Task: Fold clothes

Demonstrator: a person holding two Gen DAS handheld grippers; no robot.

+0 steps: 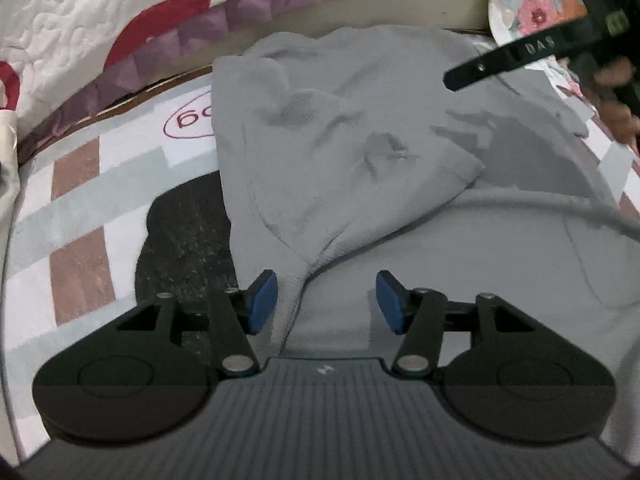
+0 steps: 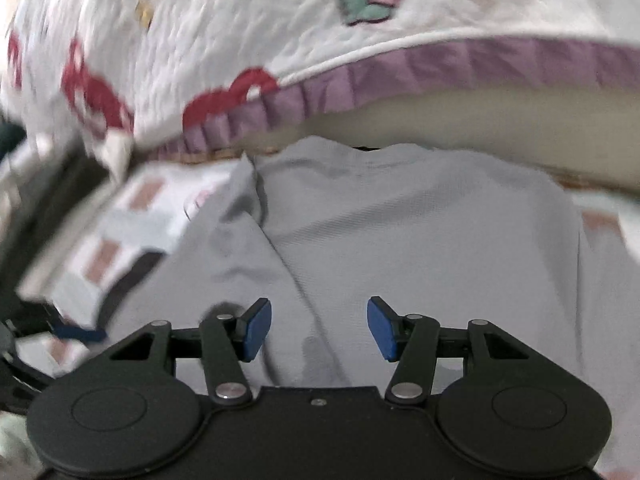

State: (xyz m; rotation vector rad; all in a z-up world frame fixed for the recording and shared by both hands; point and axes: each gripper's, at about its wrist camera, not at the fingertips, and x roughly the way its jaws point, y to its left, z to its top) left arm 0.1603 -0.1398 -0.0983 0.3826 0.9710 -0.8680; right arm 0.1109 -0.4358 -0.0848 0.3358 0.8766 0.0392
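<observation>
Two grippers hover over one grey garment point(image 1: 340, 152) lying on a patterned mat point(image 1: 80, 208) beside a quilt point(image 1: 80, 20). Left gripper point(image 1: 326, 300): fingers spread, holding nothing; a folded flap's seam runs away from it, straight ahead and just below. Right gripper point(image 2: 319, 328): fingers likewise spread and empty, garment directly beneath. Left view alone shows the right gripper above the far right edge; right view is blurred.

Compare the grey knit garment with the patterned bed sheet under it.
The grey knit garment is plain, one colour; the patterned bed sheet has brown, pale-green and white blocks. The garment is creased, a flap folded over; the sheet lies flat. Both are fabric, untouched by the open left gripper.
</observation>
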